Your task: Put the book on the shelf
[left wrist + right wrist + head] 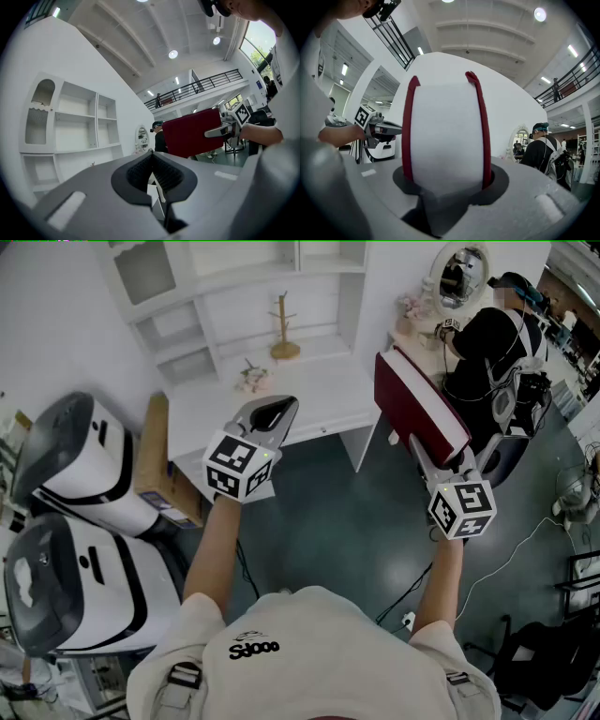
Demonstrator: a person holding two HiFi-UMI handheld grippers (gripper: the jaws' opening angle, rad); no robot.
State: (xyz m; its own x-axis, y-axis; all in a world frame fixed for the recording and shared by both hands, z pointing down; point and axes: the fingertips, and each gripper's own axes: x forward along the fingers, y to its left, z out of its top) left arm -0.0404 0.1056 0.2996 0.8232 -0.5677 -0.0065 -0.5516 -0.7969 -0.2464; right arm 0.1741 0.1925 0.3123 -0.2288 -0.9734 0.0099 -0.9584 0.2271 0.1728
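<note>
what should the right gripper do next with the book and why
Probably swing the book forward and left toward the shelf. The right gripper is shut on it and holds it in the air beside the desk, short of the open shelf bays.

The person wears a pale cream short-sleeved T-shirt (309, 652) with black lettering (255, 649) across the chest. Grey webbing straps (185, 676) with black buckles lie over both shoulders. The sleeves end above the elbows. Each hand carries a claw of smooth light-grey plastic. The left claw (279, 411) has a rounded shell, with black ribbed pads (169, 176) set in a dark recess. Its cube (239, 465) bears black-and-white square markers and a small green light. The right claw (446, 183) has the same grey shell and dark recess, and its cube (462, 509) is marked alike.
</note>
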